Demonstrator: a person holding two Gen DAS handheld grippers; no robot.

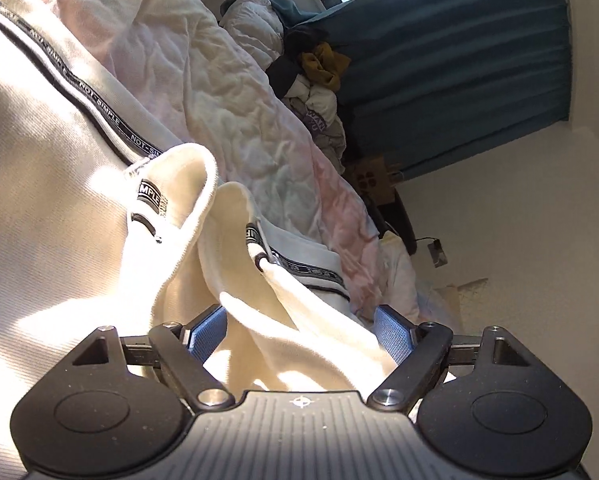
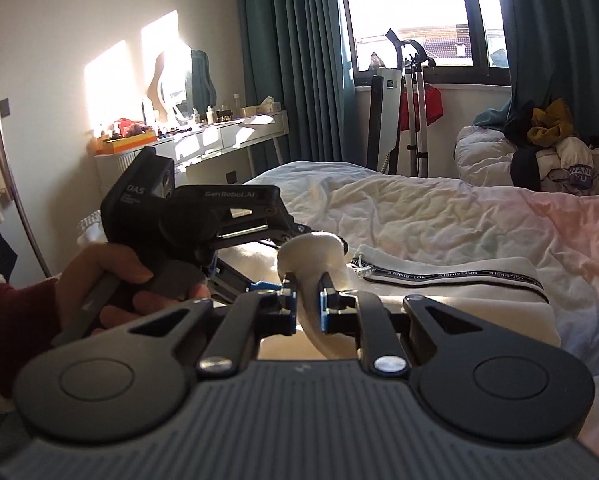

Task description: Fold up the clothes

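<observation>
A cream garment [image 1: 39, 200] with black tape trim reading "NOT-SIMPLE" lies on the bed [image 1: 239, 120]. Its collar edge [image 1: 283, 320] bunches loosely between the wide-apart blue pads of my left gripper [image 1: 299, 316], which is open. In the right wrist view the garment [image 2: 459, 300] stretches to the right over the sheet [image 2: 419, 216]. My right gripper [image 2: 307, 286] is shut on a raised cream fold [image 2: 311, 248]. The left gripper [image 2: 287, 256] reaches in from the left around that same fold, held by a person's hand [image 2: 111, 280] in a red sleeve.
A pile of clothes [image 2: 555, 152] sits at the far right of the bed, beside a rolled white duvet [image 2: 479, 152]. A dressing table [image 2: 203, 140] with bottles stands at the left wall. Teal curtains [image 2: 291, 60], a window and a metal stand [image 2: 411, 120] are beyond.
</observation>
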